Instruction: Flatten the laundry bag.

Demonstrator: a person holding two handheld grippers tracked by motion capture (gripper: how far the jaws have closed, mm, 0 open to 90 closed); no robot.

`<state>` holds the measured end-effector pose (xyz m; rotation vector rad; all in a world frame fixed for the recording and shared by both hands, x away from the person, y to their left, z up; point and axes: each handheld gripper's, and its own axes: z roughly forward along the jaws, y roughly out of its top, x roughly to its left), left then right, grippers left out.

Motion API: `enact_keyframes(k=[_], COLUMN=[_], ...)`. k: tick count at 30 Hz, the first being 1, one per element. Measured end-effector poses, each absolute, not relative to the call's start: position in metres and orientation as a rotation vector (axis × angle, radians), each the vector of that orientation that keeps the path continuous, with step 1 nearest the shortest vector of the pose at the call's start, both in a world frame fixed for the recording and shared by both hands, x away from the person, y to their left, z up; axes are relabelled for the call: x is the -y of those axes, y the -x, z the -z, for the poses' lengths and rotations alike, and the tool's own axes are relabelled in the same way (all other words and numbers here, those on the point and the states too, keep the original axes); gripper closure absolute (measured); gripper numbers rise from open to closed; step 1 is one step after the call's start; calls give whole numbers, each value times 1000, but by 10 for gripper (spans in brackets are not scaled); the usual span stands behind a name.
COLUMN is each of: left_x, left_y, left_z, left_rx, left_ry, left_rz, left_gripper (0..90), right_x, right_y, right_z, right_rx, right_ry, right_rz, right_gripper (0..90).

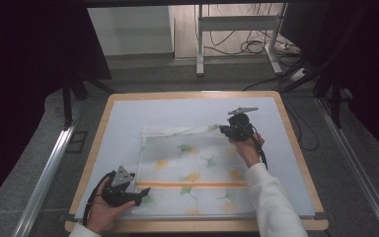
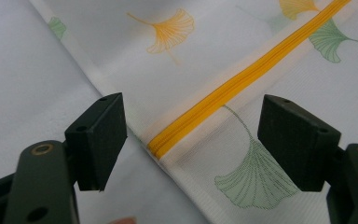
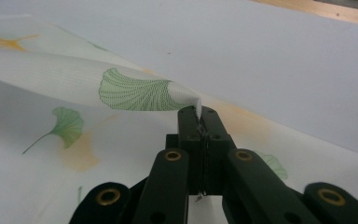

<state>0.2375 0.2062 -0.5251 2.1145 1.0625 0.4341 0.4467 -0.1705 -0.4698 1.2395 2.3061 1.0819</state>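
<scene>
White leaf-print cloth [image 3: 135,91] corner pinched in right gripper [image 3: 199,122].

White sleeve [image 1: 271,197]; black hand-held gripper [image 1: 223,129], brass screws.

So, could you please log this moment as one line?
right gripper: shut on cloth corner | left gripper: open by zip end

A lab or workshop: metal frame legs [image 1: 200,44], loose floor cables [image 1: 249,47], a padded worktable [image 1: 128,123].
</scene>
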Motion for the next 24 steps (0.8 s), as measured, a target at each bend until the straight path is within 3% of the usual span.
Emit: enact_keyframes(k=[16,24], left_x=[-207,-208], left_y=[-238,-238], left_z=[525,525], left_rx=[-1061,-1062], left_ry=[-2116,-2116], left_rz=[-437,-437], left_gripper=[234,234], right_x=[180,185], right_y=[-504,-516], right_z=[496,507], right_rx=[-2274,-2257], right_ry=[-1413,-1486], right_rz=[-990,-987], right_gripper=[884,879])
